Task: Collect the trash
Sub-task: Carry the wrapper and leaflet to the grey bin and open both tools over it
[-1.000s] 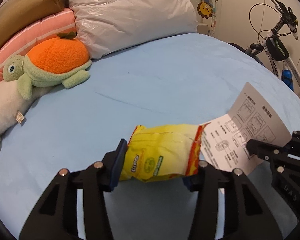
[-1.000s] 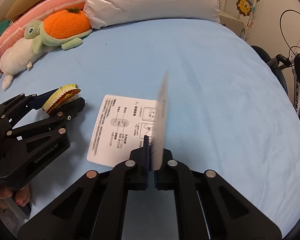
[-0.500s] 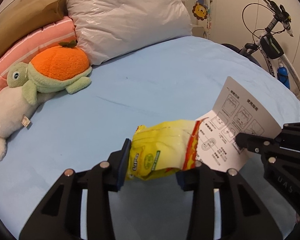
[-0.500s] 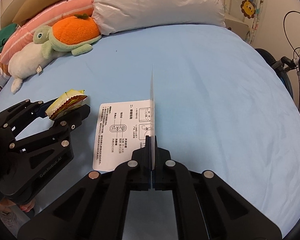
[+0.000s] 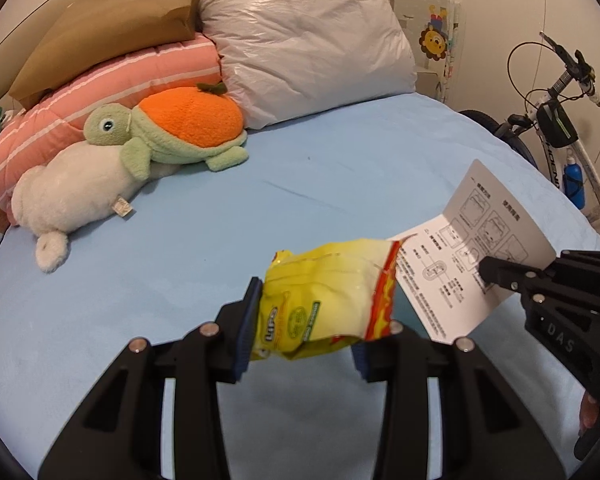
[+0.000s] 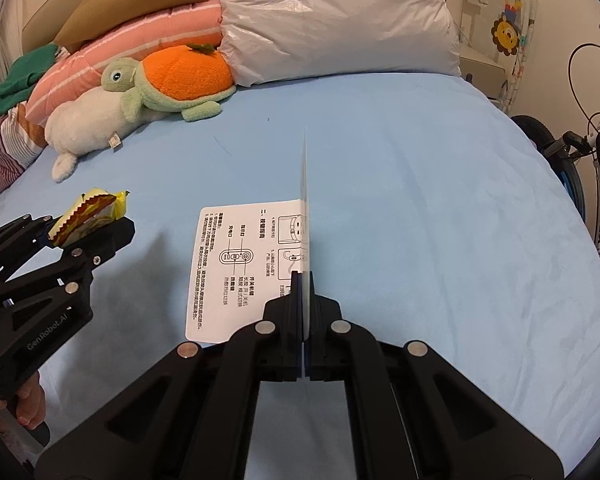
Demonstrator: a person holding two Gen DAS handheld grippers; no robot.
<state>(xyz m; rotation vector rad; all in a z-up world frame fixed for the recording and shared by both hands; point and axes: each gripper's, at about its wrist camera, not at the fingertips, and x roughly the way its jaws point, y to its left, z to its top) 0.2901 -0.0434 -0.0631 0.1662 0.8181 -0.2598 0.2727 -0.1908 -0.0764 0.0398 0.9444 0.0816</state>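
Note:
My left gripper [image 5: 306, 332] is shut on a yellow snack wrapper [image 5: 328, 300] with a red zigzag edge and holds it above the blue bed sheet [image 5: 260, 208]. The wrapper also shows in the right wrist view [image 6: 90, 214], held by the left gripper [image 6: 88, 232]. My right gripper [image 6: 305, 292] is shut on a folded white instruction leaflet [image 6: 248, 264] printed with diagrams, lifted off the sheet. In the left wrist view the leaflet [image 5: 472, 252] hangs right of the wrapper, pinched by the right gripper [image 5: 488, 272].
A turtle plush with an orange shell [image 5: 172, 132] and a white plush [image 5: 72, 192] lie at the bed's far left. A pink striped pillow [image 5: 100, 92], a plastic-wrapped white pillow [image 5: 312, 48] and a brown paper bag [image 5: 112, 28] sit at the head. A bicycle [image 5: 560, 128] stands right.
Both grippers have lifted and drawn back from the sheet with the wrapper and the leaflet still held. More of the pillows and plush toys shows now.

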